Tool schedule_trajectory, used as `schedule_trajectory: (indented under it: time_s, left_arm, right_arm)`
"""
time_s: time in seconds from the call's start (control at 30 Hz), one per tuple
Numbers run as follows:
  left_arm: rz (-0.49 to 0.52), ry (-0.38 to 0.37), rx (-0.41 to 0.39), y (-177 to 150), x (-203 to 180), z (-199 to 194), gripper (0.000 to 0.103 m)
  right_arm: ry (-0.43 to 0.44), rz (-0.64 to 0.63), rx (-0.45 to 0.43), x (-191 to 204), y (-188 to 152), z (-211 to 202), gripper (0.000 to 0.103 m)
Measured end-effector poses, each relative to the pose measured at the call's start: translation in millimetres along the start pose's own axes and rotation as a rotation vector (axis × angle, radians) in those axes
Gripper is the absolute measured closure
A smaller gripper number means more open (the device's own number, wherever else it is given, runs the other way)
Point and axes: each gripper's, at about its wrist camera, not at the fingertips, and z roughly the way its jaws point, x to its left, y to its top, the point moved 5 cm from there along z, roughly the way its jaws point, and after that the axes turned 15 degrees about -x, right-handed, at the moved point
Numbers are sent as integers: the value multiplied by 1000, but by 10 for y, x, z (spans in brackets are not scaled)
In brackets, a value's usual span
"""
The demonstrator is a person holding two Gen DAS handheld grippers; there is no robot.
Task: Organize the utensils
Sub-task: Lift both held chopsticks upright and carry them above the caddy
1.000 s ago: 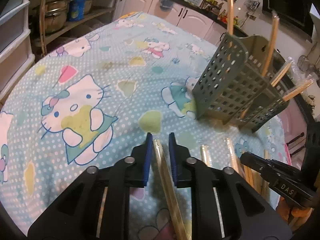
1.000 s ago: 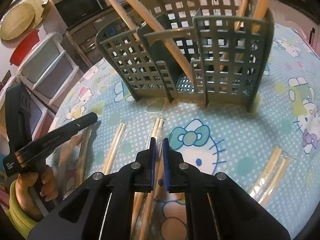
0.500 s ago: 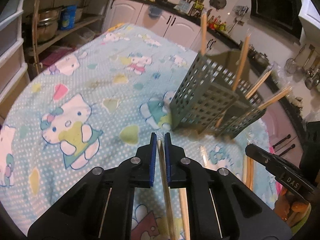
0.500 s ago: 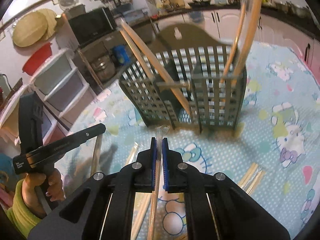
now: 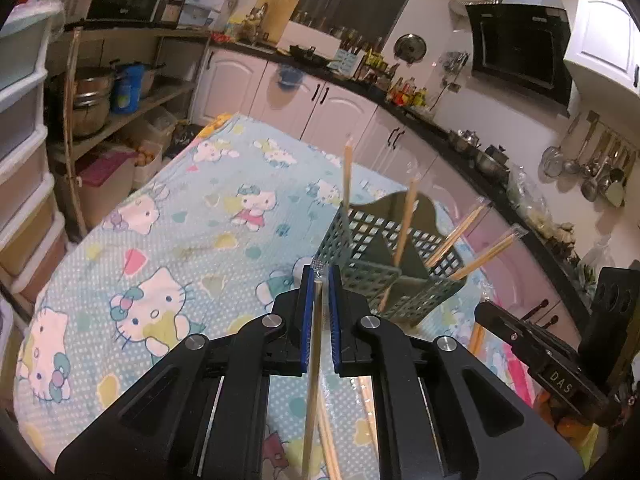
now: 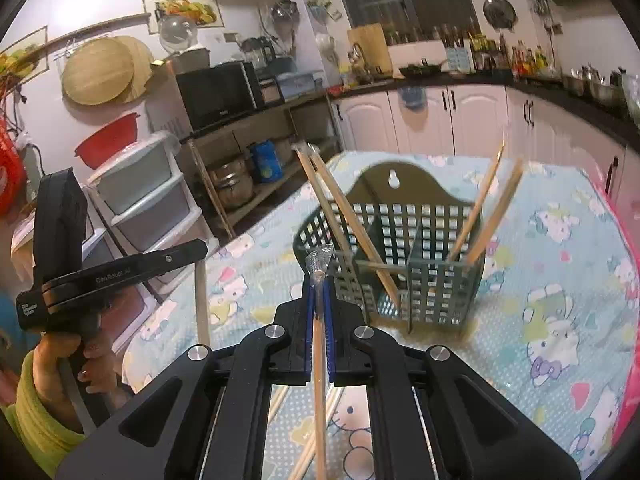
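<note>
Left hand-held gripper: clenched on a wrapped chopstick pair, which runs back between the blue pads and hangs below the jaws, clear of the worktop.

Right hand-held gripper: clenched on a second wrapped pair; its clear wrapper end sticks out past the pad tips.

Caddy: grey, perforated, upright on the cartoon-print cloth, ahead of both grippers and well apart from them. Two compartments visible in the right wrist view, split by a divider. Each holds two leaning chopsticks.

More chopsticks lie on the cloth beneath the right gripper.

A hand in a yellow-green sleeve grips the left tool's handle.
</note>
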Motion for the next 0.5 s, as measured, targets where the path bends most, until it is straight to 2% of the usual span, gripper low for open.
schedule_trajectory:
  time_s: [0.5]
  left_arm:
    - [22, -60, -69, 274, -310, -113, 100]
  right_arm:
    - [-1, -36, -115, 130, 367, -185, 98]
